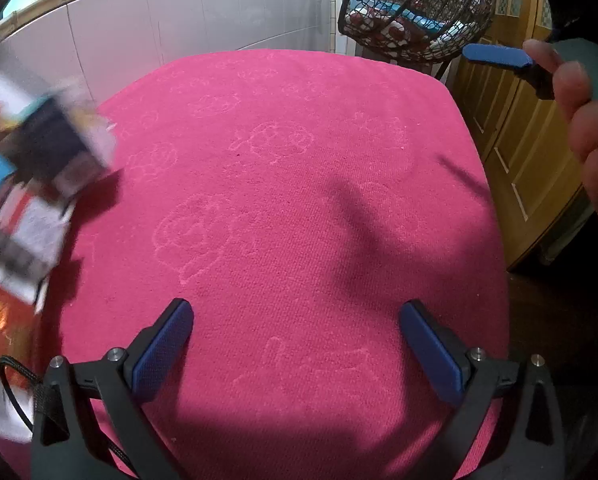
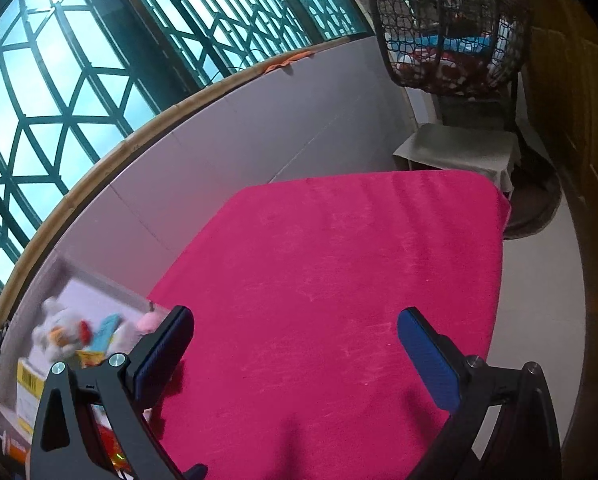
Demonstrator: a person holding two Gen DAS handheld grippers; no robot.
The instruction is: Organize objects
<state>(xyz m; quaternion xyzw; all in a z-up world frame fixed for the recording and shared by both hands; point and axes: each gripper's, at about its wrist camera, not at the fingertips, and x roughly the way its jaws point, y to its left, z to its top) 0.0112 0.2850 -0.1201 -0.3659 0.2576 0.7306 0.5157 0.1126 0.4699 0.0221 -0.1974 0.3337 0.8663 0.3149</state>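
Currently both grippers are wide open and empty over the pink mat. At 9 o'clock in the left wrist view, blurred boxes lean at the mat's edge; contents unreadable. Left gripper sits at 6, nothing between its pads. At 2, a hand carries the right gripper's blue pad. In the right wrist view, a plush and packets lie in a white bin at 8; right gripper is empty. Risk: camera blur suggests fast motion, so a mis-aimed grab could topple the leaning boxes.
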